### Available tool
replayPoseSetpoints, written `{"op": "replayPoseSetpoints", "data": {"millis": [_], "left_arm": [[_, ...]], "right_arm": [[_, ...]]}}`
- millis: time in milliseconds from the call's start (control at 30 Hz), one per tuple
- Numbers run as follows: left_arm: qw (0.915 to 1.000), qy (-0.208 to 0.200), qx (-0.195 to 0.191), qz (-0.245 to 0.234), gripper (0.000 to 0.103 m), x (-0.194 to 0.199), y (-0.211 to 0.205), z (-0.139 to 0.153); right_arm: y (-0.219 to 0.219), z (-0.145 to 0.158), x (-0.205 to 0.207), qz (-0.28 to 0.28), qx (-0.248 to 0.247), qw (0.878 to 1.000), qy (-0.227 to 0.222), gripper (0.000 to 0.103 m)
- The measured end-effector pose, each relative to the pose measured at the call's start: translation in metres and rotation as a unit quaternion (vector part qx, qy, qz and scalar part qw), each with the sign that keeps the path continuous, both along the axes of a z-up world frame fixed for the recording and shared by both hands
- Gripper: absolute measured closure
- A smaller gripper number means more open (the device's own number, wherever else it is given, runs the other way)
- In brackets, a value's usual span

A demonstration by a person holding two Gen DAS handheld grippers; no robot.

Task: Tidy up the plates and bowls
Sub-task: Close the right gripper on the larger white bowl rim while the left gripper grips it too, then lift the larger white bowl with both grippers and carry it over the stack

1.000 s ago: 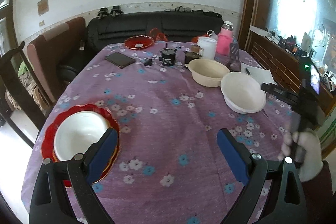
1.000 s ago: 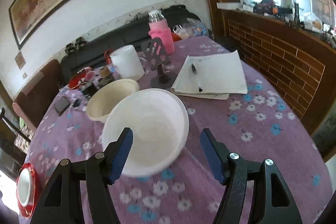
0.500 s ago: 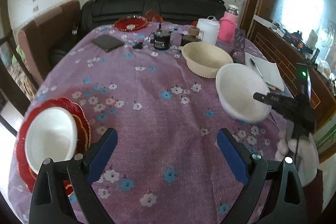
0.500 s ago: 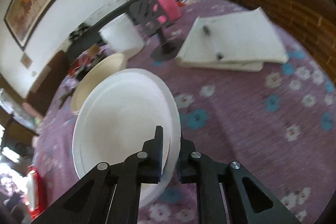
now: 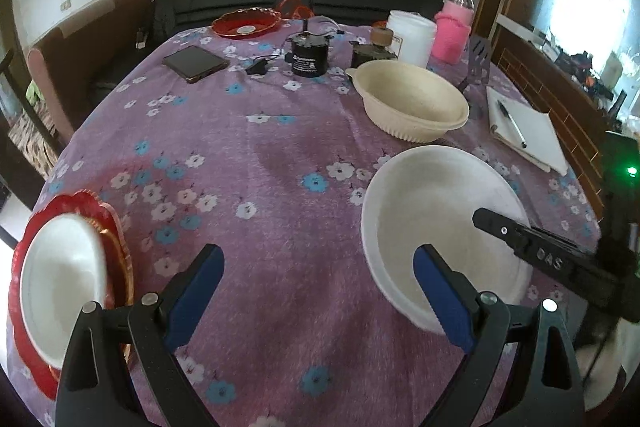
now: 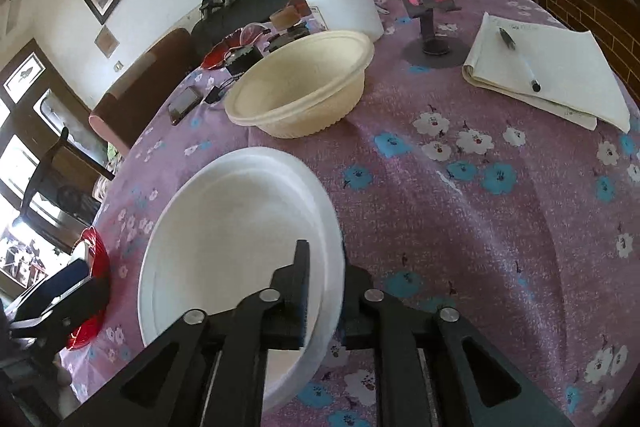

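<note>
On the worktop (image 5: 256,155), the ribbed bowl (image 5: 412,103) serves as landmark. Nearer the camera than it sits the smooth bowl (image 5: 436,223); to its right, a notebook (image 5: 532,135) with a pen (image 5: 512,125) on it. Behind it stands a tub (image 5: 412,35). Far to its left, a plate (image 5: 116,239) carries a small bowl (image 5: 60,283).

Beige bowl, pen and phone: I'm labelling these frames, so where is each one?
beige bowl (image 6: 304,79), right wrist view, on its inner floor.
pen (image 6: 520,61), right wrist view, mid-barrel, on the notepad.
phone (image 5: 195,63), left wrist view, centre of its dark screen.
</note>
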State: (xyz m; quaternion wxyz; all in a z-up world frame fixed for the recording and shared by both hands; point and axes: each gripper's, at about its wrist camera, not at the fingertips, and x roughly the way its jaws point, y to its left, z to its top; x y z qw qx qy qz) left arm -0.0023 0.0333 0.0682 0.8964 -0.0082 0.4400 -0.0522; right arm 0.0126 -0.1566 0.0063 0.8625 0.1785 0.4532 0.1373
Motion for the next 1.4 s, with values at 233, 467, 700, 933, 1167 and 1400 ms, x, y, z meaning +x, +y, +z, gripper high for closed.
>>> {"op": "replayPoseSetpoints", "data": {"millis": [233, 467, 700, 933, 1167, 1400], "left_arm": [[0.9994, 0.03, 0.005, -0.018, 0.019, 0.028, -0.019, -0.022], [0.9962, 0.075, -0.014, -0.042, 0.089, 0.043, -0.032, -0.045], [0.9968, 0.062, -0.027, -0.043, 0.09, 0.03, -0.032, -0.035], [0.9991, 0.024, -0.022, -0.026, 0.09, 0.003, -0.016, -0.008], [0.9994, 0.0, -0.035, 0.008, 0.09, -0.035, 0.026, 0.013], [0.9975, -0.024, -0.032, 0.057, 0.09, -0.072, 0.078, 0.027]], "right_arm": [[0.002, 0.006, -0.006, -0.002, -0.016, 1.0, -0.011, 0.089], [0.004, 0.004, -0.005, 0.001, -0.027, 1.0, -0.007, 0.088], [0.004, 0.006, -0.007, 0.001, -0.015, 1.0, -0.018, 0.088], [0.02, 0.015, -0.015, 0.026, -0.006, 0.998, -0.049, 0.088], [0.061, 0.044, -0.041, 0.064, -0.022, 0.995, -0.079, 0.088], [0.119, 0.069, -0.076, 0.108, -0.044, 0.987, -0.114, 0.087]]}}
